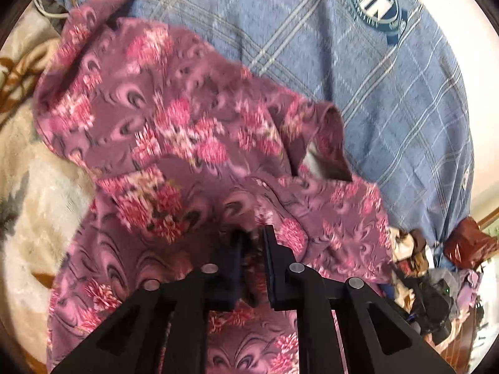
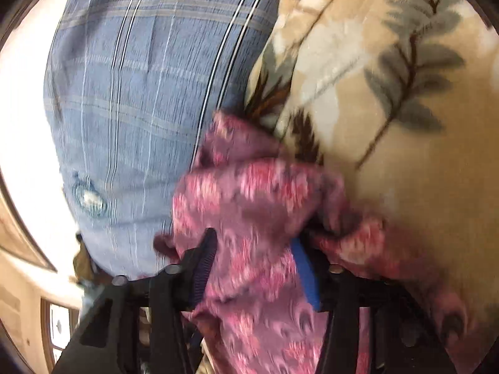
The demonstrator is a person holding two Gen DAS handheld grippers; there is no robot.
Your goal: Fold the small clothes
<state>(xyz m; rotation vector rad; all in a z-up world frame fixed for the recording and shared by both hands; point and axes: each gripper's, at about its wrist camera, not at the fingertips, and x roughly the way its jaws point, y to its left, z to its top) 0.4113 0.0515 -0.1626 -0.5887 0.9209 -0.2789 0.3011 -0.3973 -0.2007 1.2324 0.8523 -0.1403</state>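
A small purple garment with pink flowers [image 1: 174, 131] lies crumpled across a blue plaid cloth [image 1: 358, 71] and a cream floral blanket [image 1: 28, 162]. My left gripper [image 1: 252, 237] is shut on a bunched fold of the garment near its lower edge. In the right wrist view the same garment [image 2: 259, 205] is bunched between the fingers of my right gripper [image 2: 252, 243], which is shut on it with a thick wad of cloth between the blue pads [image 2: 304, 268]. That view is blurred.
The blue plaid cloth [image 2: 131, 93] carries a round dark badge [image 1: 374, 0]. The cream blanket [image 2: 389, 78] has grey leaf prints. A pile of mixed clothes and dark objects [image 1: 430, 274] lies at the right. A white cord [image 1: 50, 12] lies at the upper left.
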